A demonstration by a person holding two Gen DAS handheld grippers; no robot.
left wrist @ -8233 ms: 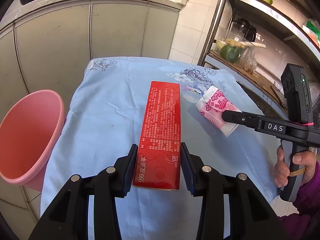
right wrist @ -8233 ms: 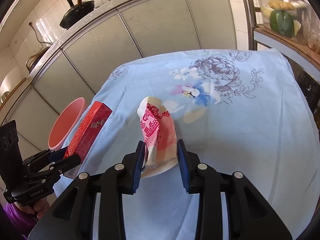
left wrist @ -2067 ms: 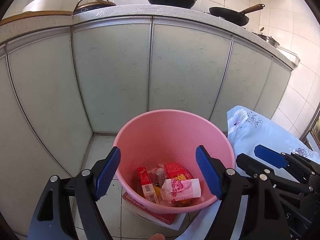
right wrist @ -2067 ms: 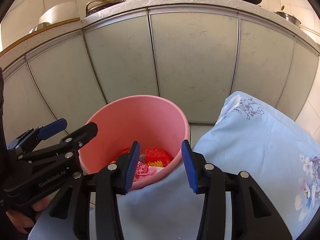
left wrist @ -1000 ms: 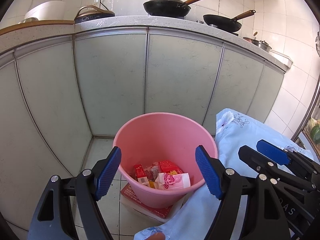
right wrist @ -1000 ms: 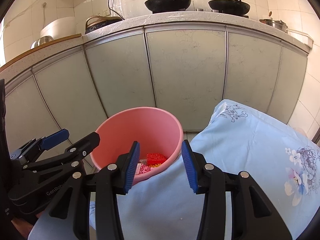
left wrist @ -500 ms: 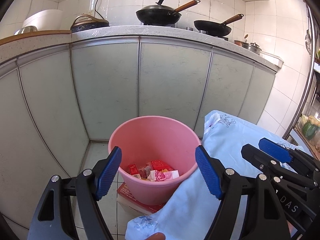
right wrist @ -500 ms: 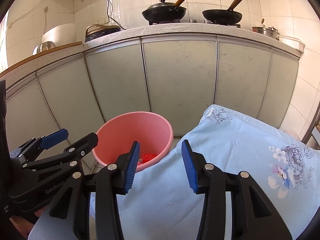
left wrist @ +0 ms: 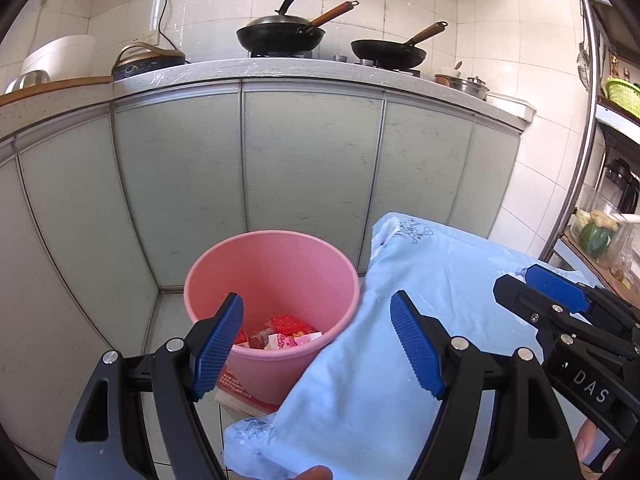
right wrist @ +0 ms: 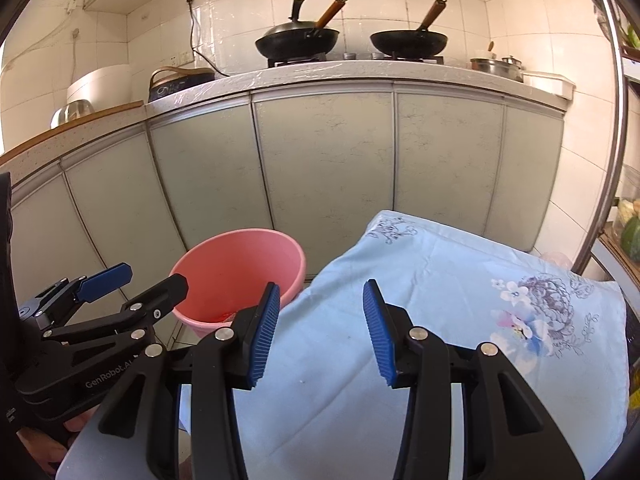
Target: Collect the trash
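Note:
A pink bucket stands on the floor by the table's left corner. It holds red boxes and a pink-and-white packet. My left gripper is open and empty, above and short of the bucket. My right gripper is open and empty over the blue cloth of the table. The bucket also shows in the right wrist view, with the left gripper beside it. The right gripper shows at the right of the left wrist view.
Grey-green cabinets run behind the bucket, with two woks on the counter. A red box lies flat under the bucket. A metal shelf rack with vegetables stands at the right.
Both grippers have drawn back and up from the bucket, so it looks smaller and lower. The red box and the packet that they held earlier now lie in the bucket.

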